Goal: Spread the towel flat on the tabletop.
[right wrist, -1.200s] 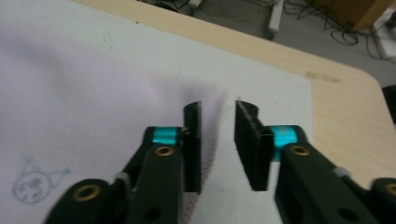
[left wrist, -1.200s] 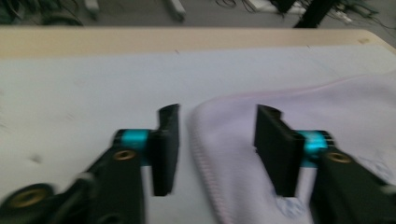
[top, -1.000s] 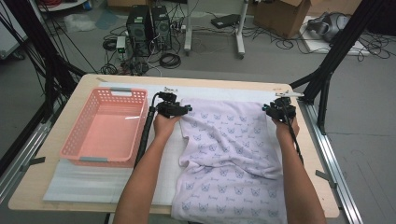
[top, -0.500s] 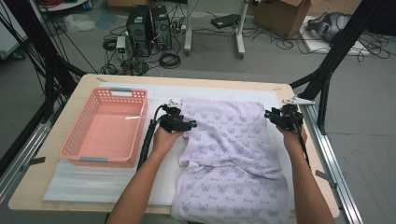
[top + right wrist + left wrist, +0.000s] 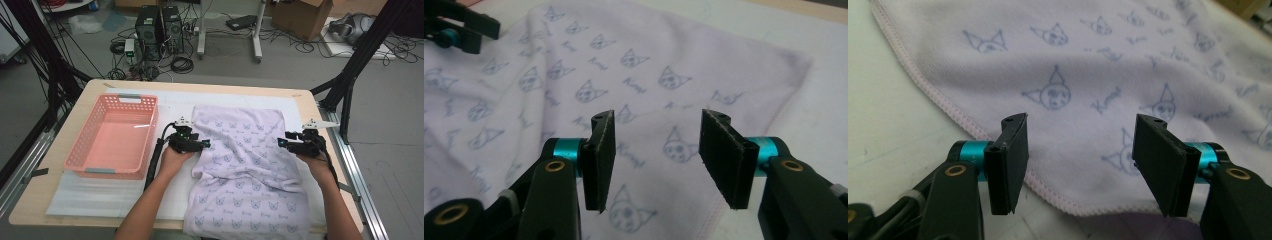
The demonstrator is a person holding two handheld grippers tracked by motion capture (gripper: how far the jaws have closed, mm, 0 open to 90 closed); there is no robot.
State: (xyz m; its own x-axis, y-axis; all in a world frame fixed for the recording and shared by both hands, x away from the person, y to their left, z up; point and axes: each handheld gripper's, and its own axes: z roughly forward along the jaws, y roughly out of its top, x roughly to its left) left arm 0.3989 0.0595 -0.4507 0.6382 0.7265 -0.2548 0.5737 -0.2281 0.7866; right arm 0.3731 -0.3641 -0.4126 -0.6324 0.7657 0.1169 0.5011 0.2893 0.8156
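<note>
Wooden table (image 5: 65,200) carries a white mat (image 5: 100,195) across most of its top. Lilac towel (image 5: 245,165), printed with small blue cat faces, lies spread on the mat from table centre toward 5 o'clock, its near end hanging over the table edge at 6 o'clock. In my left gripper view the towel (image 5: 1088,75) shows a pink stitched hem running from 10 o'clock down to 6 o'clock; in my right gripper view the towel (image 5: 614,75) has a corner at 2 o'clock, lying flat on the mat.

Pink plastic basket (image 5: 115,137) sits at 9 o'clock of the towel, just beside my left forearm, apart from the cloth.

My left gripper (image 5: 206,145) is at the towel's 9 o'clock edge, pointing toward 3 o'clock. Left gripper (image 5: 1080,157) jaws stand apart and have just been closing a little; hem and cloth lie below the gap, pads not pressing on them.

My right gripper (image 5: 281,142) is at the towel's 3 o'clock edge, pointing toward 9 o'clock. Right gripper (image 5: 656,160) jaws stand apart and have just been opening; towel beneath, nothing clamped. The left gripper (image 5: 459,30) shows at 10 o'clock in that view.
</note>
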